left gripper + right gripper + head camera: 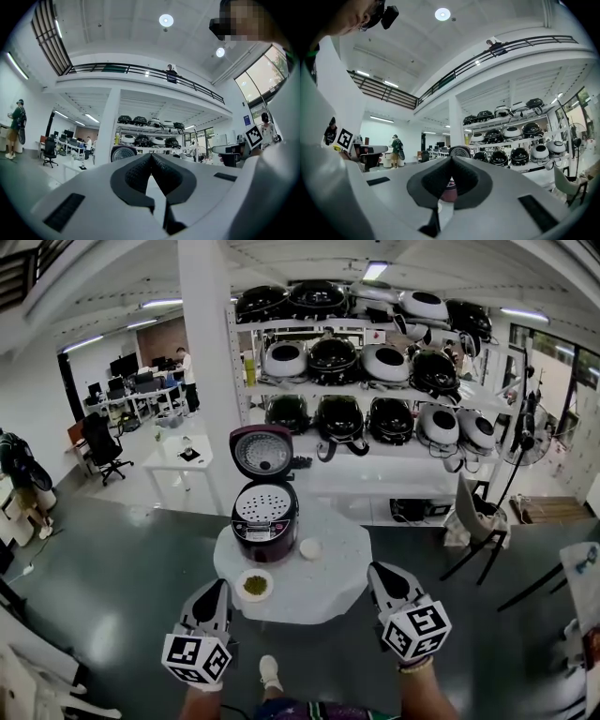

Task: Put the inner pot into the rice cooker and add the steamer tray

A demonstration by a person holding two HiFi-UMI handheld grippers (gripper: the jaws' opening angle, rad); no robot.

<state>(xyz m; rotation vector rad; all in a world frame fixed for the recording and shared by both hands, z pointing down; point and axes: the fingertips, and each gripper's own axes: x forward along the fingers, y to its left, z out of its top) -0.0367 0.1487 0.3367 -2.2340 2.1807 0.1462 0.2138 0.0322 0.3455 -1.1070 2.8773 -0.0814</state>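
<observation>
Facing the round white table (330,589) from a short way back, both grippers level and short of its near edge.

Left gripper (218,586): the left gripper view shows the ribbed dark pads (140,172) pressed together at the tips, nothing between them. Marker cube (197,657) carries a black-and-white square code, no lettering.

Right gripper (379,571): the right gripper view shows the same, pads (464,180) meeting at the tip, jaws fully closed and empty. Its cube (416,631) shows a second square code. Each gripper view catches the other gripper's code off to the side.

Rice cooker (265,526): maroon body, standing on the far left part of the table, well apart from both grippers. Lid (262,452) hinged up and open, its metal inner face towards the camera. Steamer tray (264,504), white and perforated, sits in the mouth of the cooker. Inner pot: hidden under the tray, cannot confirm. Any print on the cooker is too small to read.

Also on the table: a small white cup (310,548) just right of the cooker, and a shallow dish (254,585) with green contents near the front edge.

Behind: a white shelving rack (375,395) with rows of black and white cookers; labels unreadable.
</observation>
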